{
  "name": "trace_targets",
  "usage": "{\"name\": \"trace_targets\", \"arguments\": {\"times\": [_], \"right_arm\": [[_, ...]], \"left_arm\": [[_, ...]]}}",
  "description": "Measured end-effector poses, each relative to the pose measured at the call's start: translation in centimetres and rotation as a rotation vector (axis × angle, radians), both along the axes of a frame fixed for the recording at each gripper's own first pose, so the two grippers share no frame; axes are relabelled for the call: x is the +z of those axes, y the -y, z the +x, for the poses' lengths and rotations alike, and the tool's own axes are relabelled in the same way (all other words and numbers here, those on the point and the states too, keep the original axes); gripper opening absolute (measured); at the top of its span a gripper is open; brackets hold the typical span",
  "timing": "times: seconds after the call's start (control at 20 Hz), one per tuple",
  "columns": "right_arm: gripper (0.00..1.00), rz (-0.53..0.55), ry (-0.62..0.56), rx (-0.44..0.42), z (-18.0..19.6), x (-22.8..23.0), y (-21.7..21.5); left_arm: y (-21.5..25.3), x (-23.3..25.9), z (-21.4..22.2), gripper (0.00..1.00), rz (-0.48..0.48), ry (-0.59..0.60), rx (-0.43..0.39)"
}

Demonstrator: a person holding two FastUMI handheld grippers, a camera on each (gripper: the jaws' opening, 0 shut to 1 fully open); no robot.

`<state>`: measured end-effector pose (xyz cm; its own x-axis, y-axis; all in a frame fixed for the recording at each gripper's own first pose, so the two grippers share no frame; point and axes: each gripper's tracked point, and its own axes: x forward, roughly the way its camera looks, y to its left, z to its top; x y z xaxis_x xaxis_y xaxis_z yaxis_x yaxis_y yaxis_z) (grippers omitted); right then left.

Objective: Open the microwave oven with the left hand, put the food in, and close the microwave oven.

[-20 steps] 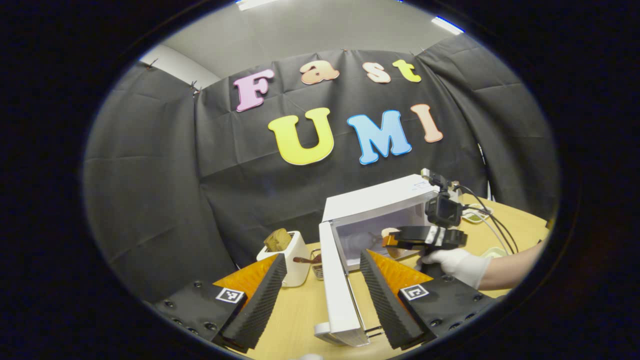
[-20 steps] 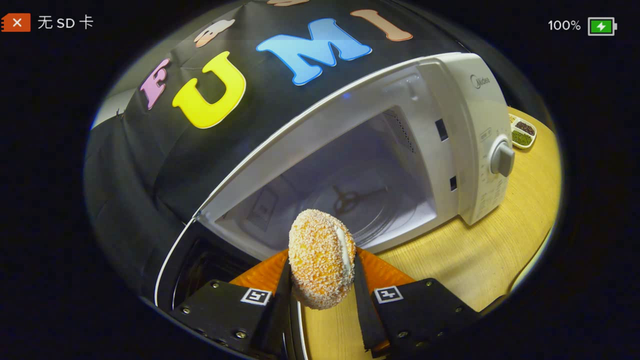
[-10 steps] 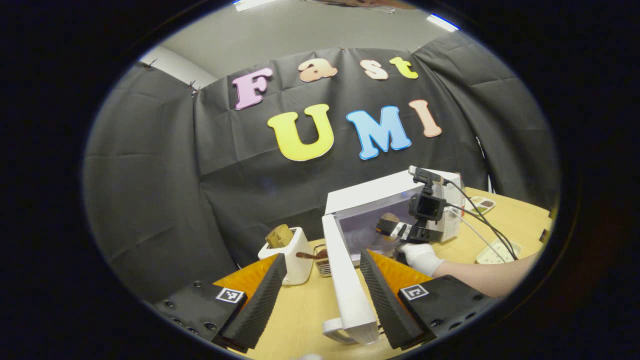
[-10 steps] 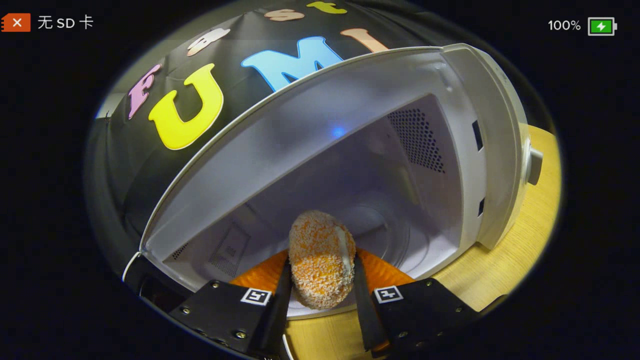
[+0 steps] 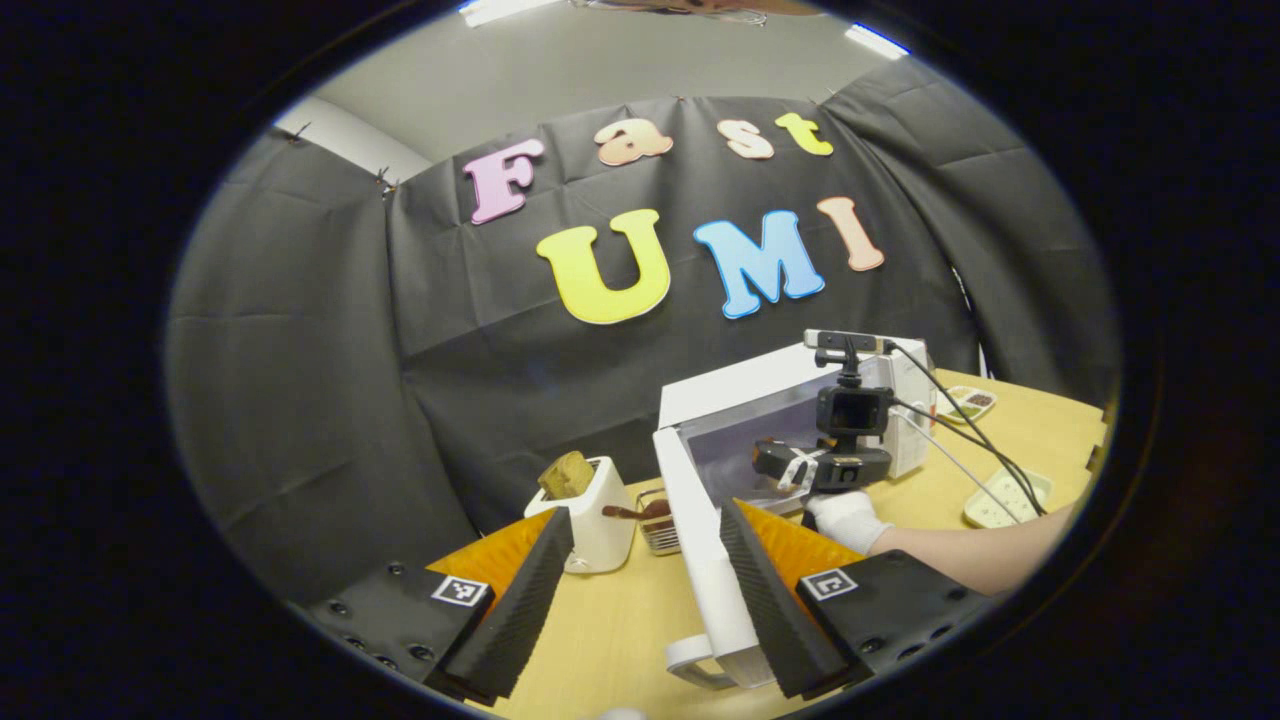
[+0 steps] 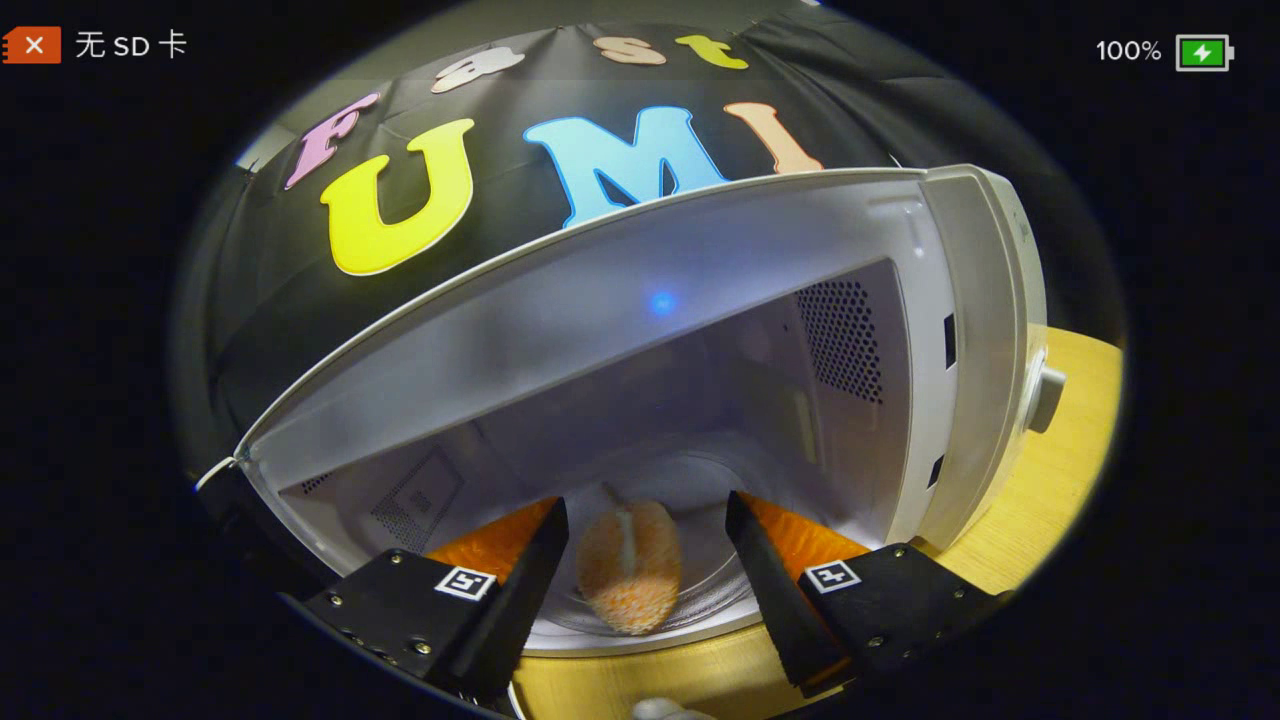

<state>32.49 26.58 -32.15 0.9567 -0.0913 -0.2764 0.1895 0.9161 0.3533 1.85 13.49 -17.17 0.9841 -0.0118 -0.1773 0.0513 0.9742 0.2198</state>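
Food [image 6: 628, 570] lies inside the microwave [image 6: 940, 330], both grippers [image 6: 640, 560] [image 5: 640, 560] spread and empty; next, I'd say, swing the door [image 5: 705, 560] shut.

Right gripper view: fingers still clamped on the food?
No: the right gripper is open, and the food lies apart from both fingers inside the microwave.

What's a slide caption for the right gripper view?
Right gripper open at the microwave mouth, crumbed food lying inside between its fingers.
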Motion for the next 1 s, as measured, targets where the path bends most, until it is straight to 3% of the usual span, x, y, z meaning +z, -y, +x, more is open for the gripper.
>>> {"name": "trace_targets", "arguments": {"times": [0.15,0.2,0.45,0.8,0.9,1.0], "right_arm": [[0.97,0.006,-0.017,-0.013,-0.8,0.0,1.0],[0.97,-0.007,-0.012,-0.009,-1.3,0.4,1.3],[0.97,-0.078,-0.001,0.036,-4.5,3.1,2.4],[0.97,-0.168,0.065,0.105,-11.5,11.4,6.7],[0.96,-0.224,0.069,0.129,-13.4,13.0,8.3],[0.97,-0.264,0.068,0.166,-15.4,14.1,9.0]], "left_arm": [[-0.2,0.4,0.1,1.0,0.003,0.013,0.004],[-0.1,0.3,0.1,0.94,0.0,0.01,0.006],[-0.4,0.9,0.4,1.0,-0.028,0.025,0.015],[-3.2,1.1,0.1,1.0,-0.037,0.031,0.083],[-4.5,0.6,-0.3,0.94,-0.037,0.027,0.107],[-5.7,-0.3,-0.8,1.0,-0.024,0.006,0.134]]}}
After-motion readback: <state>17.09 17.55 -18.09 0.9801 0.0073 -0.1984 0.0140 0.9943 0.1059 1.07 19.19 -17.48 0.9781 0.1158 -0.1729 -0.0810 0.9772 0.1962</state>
